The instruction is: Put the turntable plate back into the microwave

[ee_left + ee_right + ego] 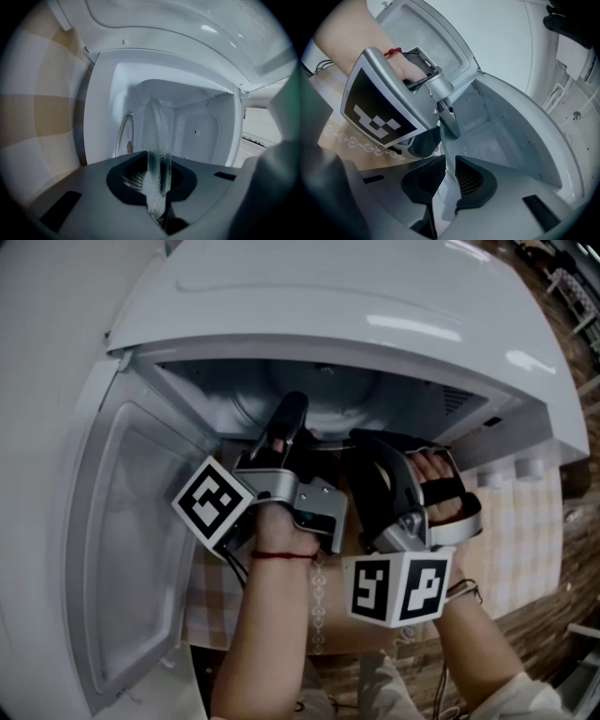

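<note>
At the centre of the head view, reached with both grippers into the mouth of the open microwave [375, 296], white-cased, with its door [122, 540] swung wide at the left of the frame. Held the turntable plate [157, 136] in the left gripper [286, 427], jaws nearly together and clamped on the glass rim. Saw it in the left gripper view as a clear disc standing on edge, rising from between the jaws at lower centre and reaching up into the pale cavity [197, 126]. Had the plate partly inside the opening, upright, not lying flat on the cavity floor. Placed the right gripper [370, 451] just beside the left, at centre right of the head view, tilted a little downward toward the same opening. Had its jaws partly open in the right gripper view, with the ribbed pads [471, 176] a little apart on either side of the plate's near rim, the glass in the gap and no firm pinch to be made out. Caught there, too, the left gripper at upper left, its marker cube [375, 117] turned toward the lens and its jaw tips on the same rim further up. Wore a red thread [281, 555] on the left wrist. Stood the microwave on a checked cloth [530, 521], visible at the right edge of the head view.
</note>
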Tool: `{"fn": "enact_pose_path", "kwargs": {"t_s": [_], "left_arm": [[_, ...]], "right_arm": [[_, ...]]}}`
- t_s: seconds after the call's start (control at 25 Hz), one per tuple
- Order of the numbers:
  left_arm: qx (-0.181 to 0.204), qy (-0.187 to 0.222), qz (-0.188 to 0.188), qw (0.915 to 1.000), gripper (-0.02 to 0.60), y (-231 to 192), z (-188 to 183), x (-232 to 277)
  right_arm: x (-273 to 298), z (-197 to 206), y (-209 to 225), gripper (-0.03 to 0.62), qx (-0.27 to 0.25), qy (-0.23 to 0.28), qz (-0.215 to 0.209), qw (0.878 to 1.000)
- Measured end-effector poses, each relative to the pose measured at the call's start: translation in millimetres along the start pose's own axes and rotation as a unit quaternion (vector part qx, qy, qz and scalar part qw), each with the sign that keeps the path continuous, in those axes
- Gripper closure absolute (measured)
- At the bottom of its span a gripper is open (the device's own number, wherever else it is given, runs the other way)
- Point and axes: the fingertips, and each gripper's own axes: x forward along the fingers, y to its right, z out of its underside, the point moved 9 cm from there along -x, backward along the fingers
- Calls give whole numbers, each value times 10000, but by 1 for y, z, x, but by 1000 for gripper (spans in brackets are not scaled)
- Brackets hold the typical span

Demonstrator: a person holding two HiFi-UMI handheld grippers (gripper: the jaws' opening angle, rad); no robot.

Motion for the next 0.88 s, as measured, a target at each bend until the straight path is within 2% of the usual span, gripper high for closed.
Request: {"fn": "enact_pose_path", "kwargs": {"t_s": [0.32,0.52,0.88], "left_arm": [[31,11,-155,9999,554,1,0,9],[85,-9,-439,9990,554,3,-1,13],[-111,31,-617,9980,554,6,-4,19]], "right_arm": [[8,3,4,511,191,-141,41,9997],[11,5,6,511,374,-171,25,9992],[15,3,12,511,414,-153,16,9990]]}}
